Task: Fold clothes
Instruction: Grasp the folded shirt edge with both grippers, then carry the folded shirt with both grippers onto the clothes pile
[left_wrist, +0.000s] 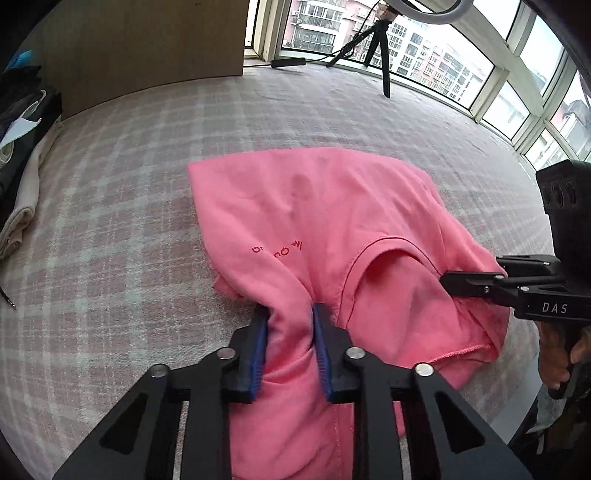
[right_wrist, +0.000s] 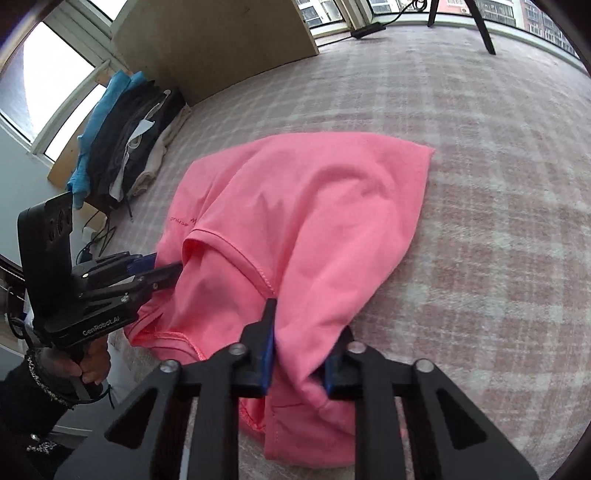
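Observation:
A pink T-shirt (left_wrist: 314, 206) lies crumpled on a pink-and-white checked bed cover (left_wrist: 122, 177), collar toward me, small red lettering on its chest. My left gripper (left_wrist: 290, 332) is shut on a bunched fold of it beside the collar; cloth fills the gap between the blue pads (left_wrist: 256, 350). From the right, my right gripper (left_wrist: 476, 284) is clamped on the shirt's other shoulder. In the right wrist view the T-shirt (right_wrist: 314, 206) bulges between the pads of my right gripper (right_wrist: 301, 350), which is shut on it. My left gripper (right_wrist: 166, 273) bites the cloth at the left.
Dark, blue and cream clothes (right_wrist: 118, 147) are piled at the bed's left edge, next to a wooden board (left_wrist: 147, 48). A black tripod (left_wrist: 380, 44) stands by the windows at the far side. A hand (right_wrist: 92, 363) holds the left gripper's handle.

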